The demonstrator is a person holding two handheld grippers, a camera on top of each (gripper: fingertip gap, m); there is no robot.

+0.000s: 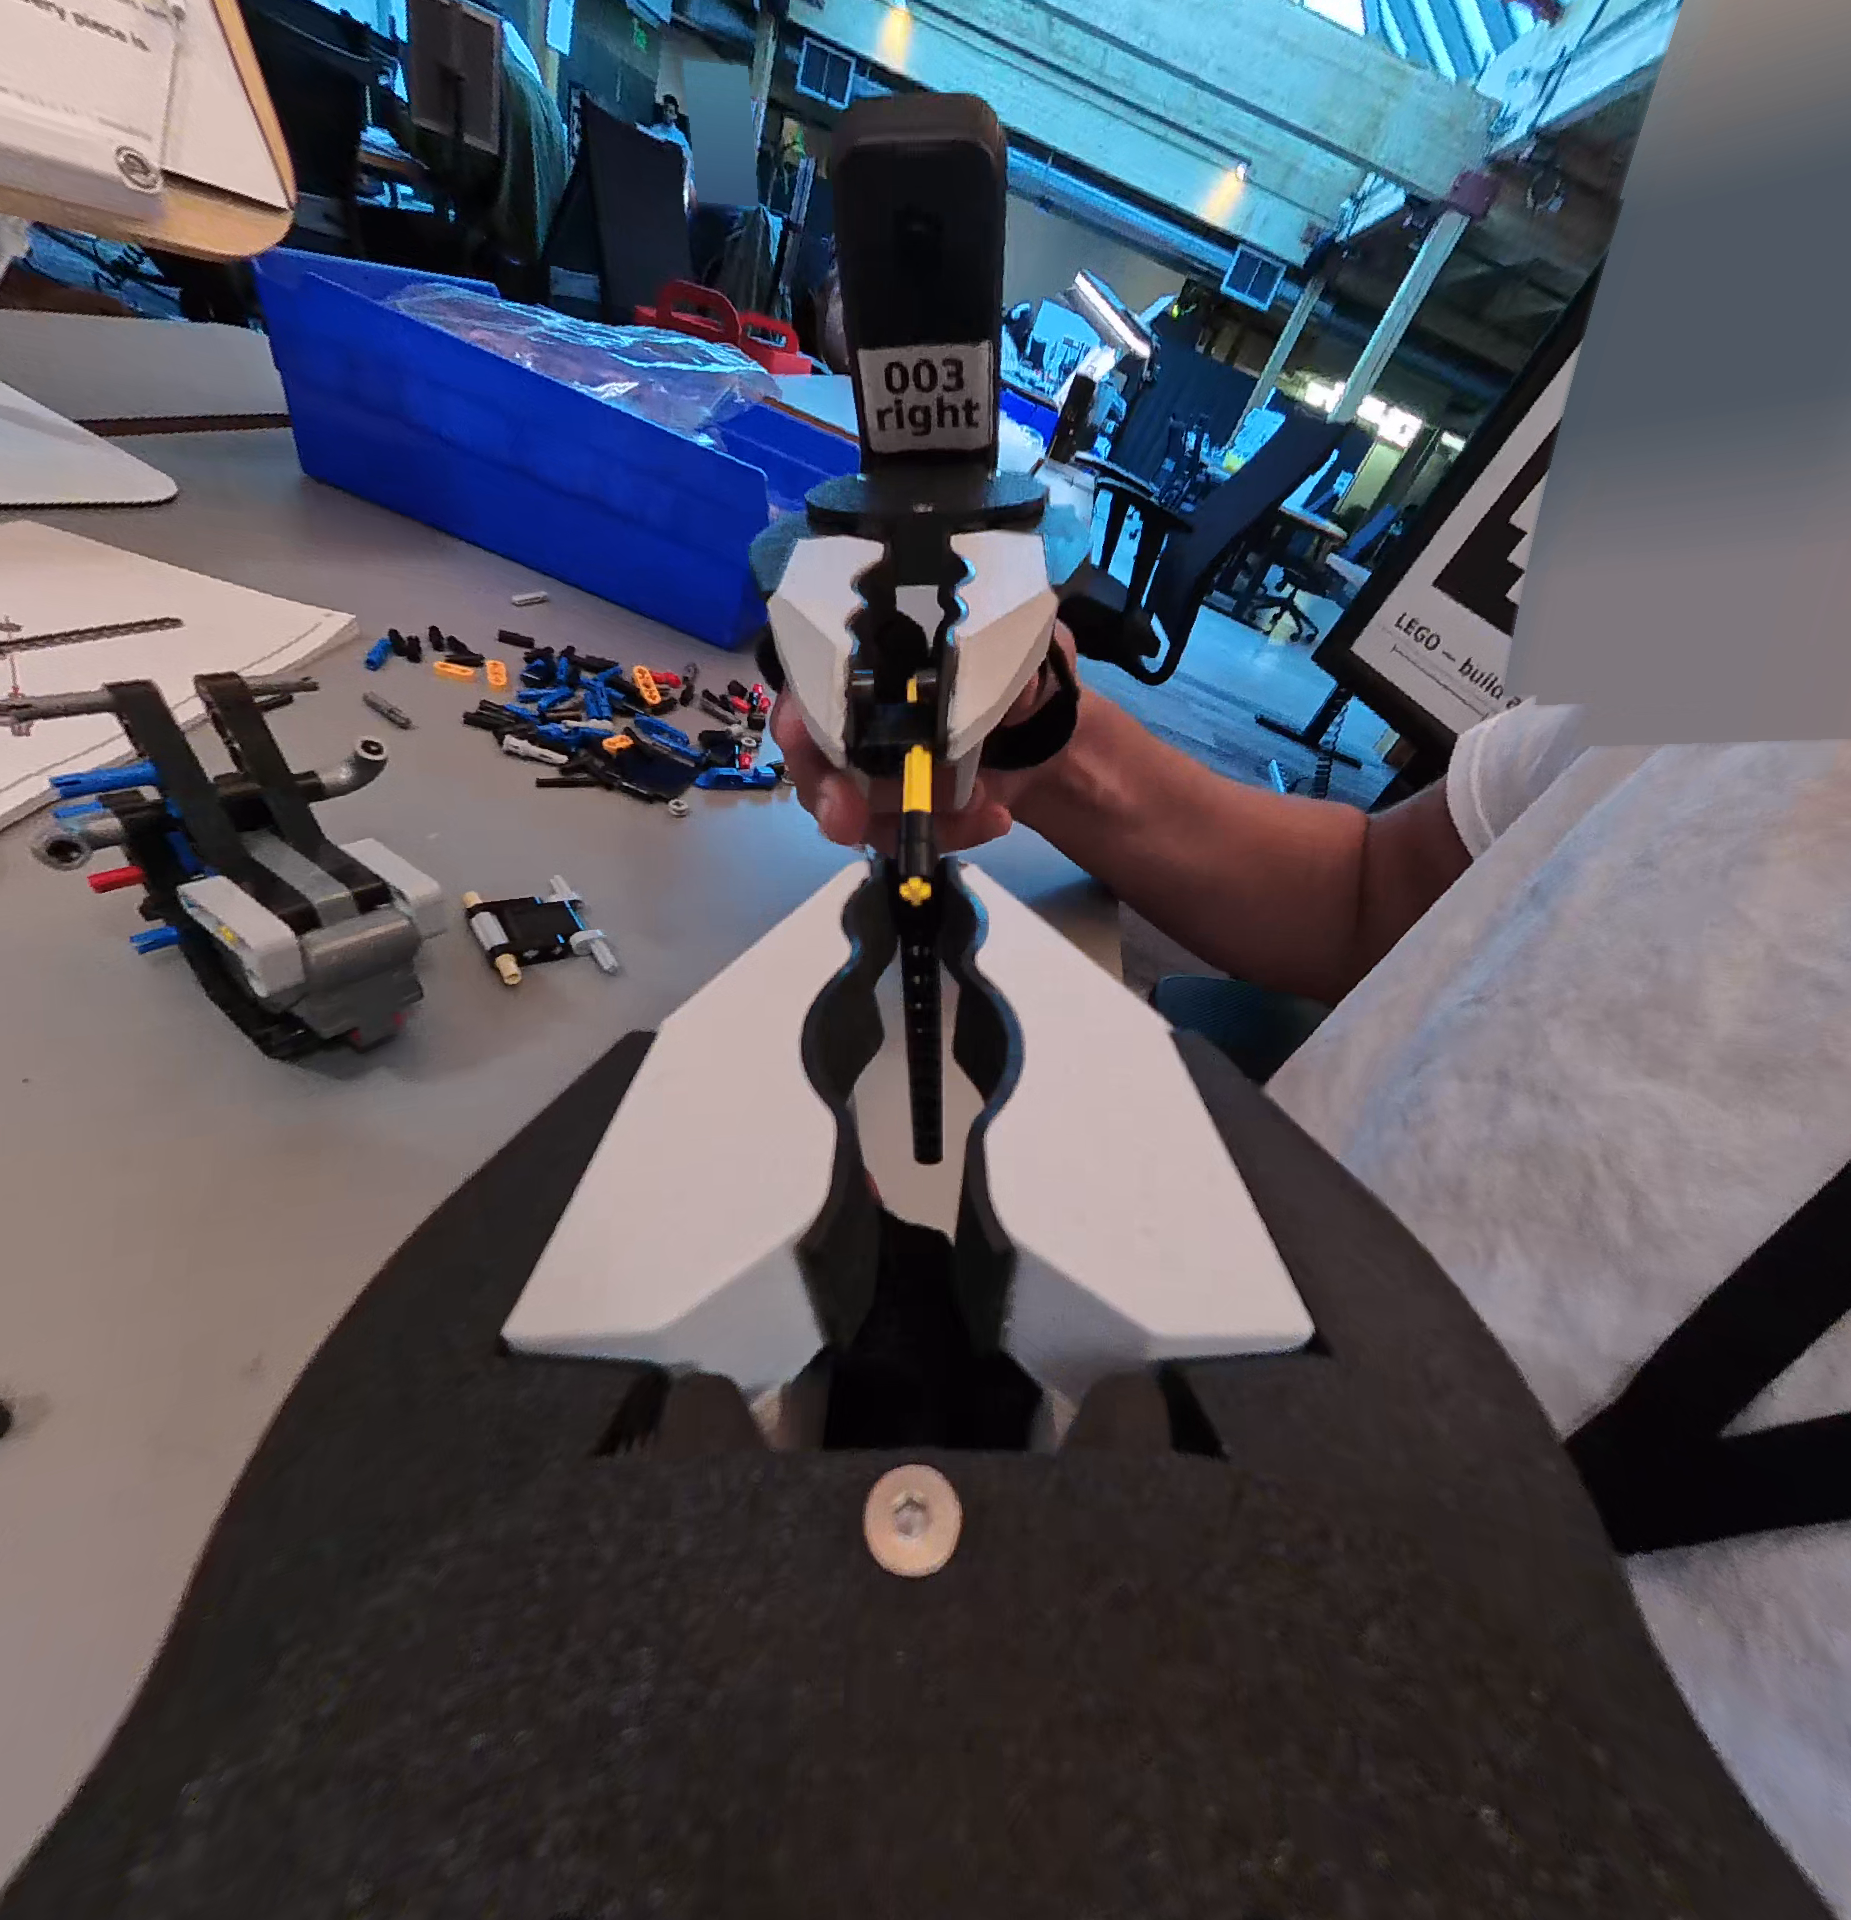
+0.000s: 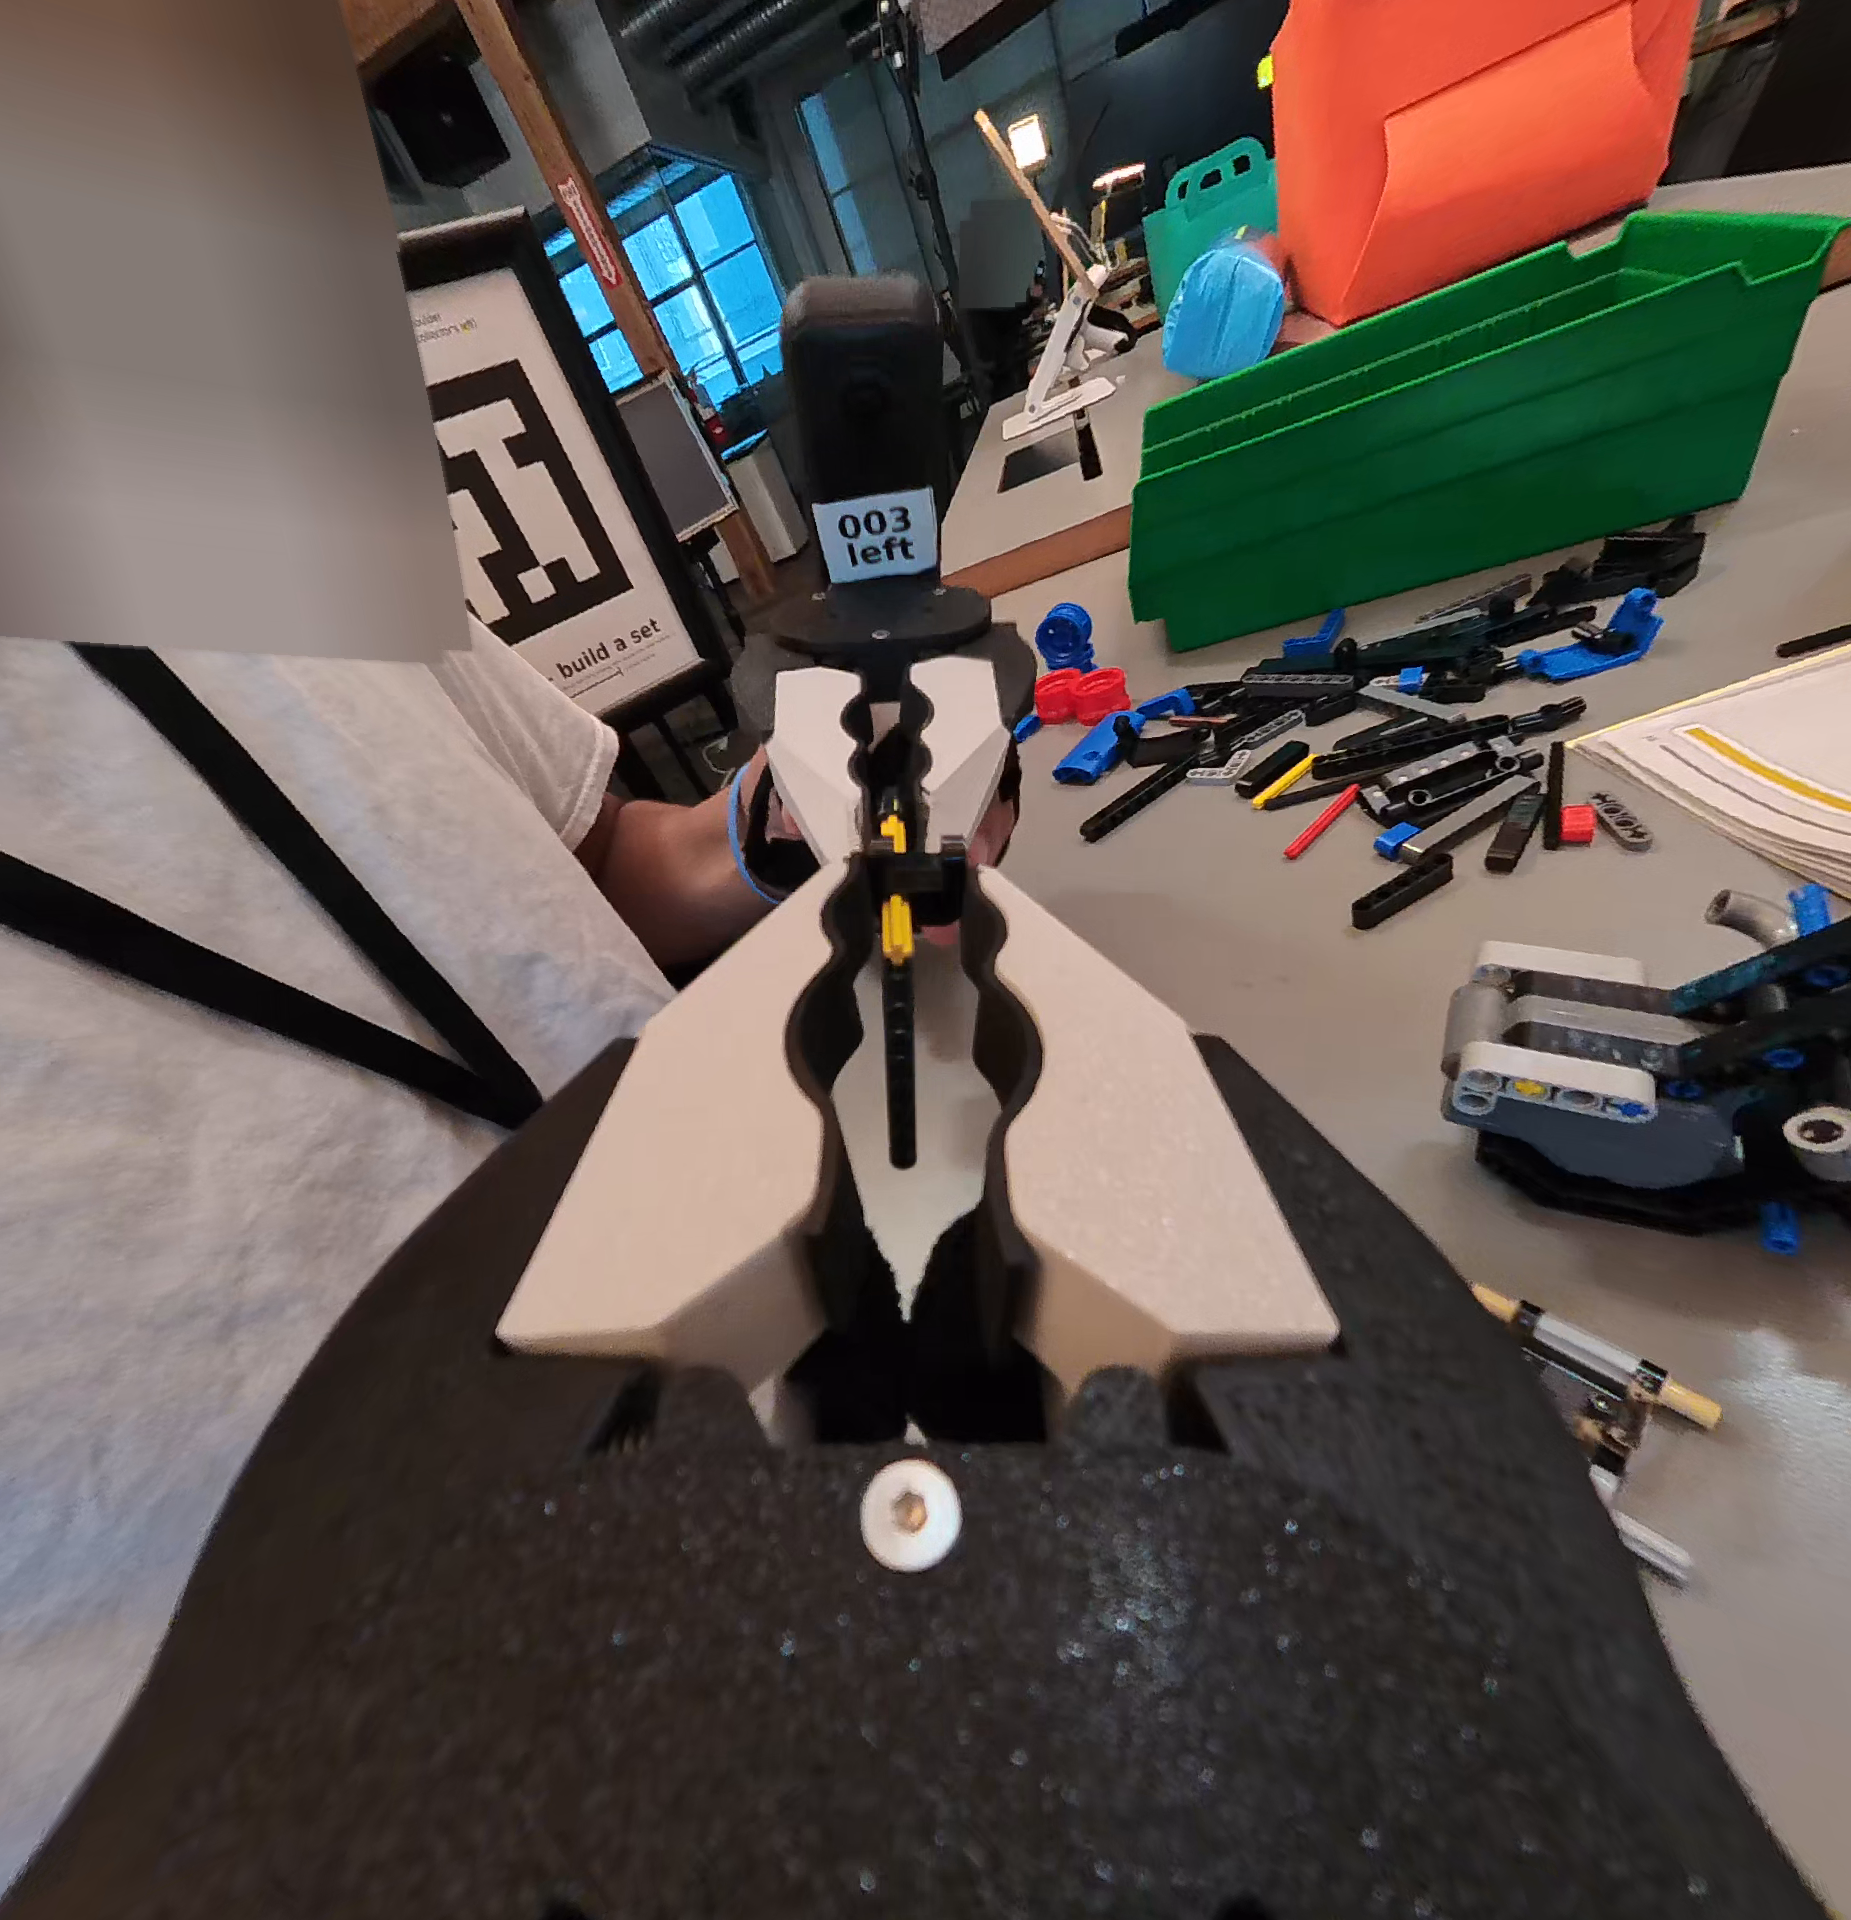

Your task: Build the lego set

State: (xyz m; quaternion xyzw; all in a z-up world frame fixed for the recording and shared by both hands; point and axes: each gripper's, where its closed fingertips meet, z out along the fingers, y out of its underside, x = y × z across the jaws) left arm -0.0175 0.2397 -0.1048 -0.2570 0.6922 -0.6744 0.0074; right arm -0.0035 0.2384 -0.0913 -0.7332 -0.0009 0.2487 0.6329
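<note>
My left gripper [image 1: 916, 883] is shut on a thin black beam [image 1: 921, 1039] that lies edge-on between its fingers. A yellow axle [image 1: 913, 790] runs from the beam's tip into my right gripper [image 1: 895, 727], which faces it tip to tip above the table. In the right wrist view my right gripper [image 2: 905, 873] is shut on a small black connector [image 2: 931, 868] at its tips. The yellow axle [image 2: 893, 914] passes through it, and a thin black beam [image 2: 900, 1060] lies between its fingers. The left gripper [image 2: 890, 800] sits just beyond. How the pieces join is hidden.
A partly built model [image 1: 277, 914] [image 2: 1679, 1091] and a small sub-assembly [image 1: 536, 930] lie on the grey table [image 1: 121, 1195]. Loose pins [image 1: 588, 707] sit before a blue bin [image 1: 516, 457]. Loose beams [image 2: 1420, 758] lie by a green bin [image 2: 1472, 447]. Instruction booklets [image 1: 121, 665] [image 2: 1752, 769] lie nearby. Only a small space, under 4 cm, lies between the two pairs of fingers.
</note>
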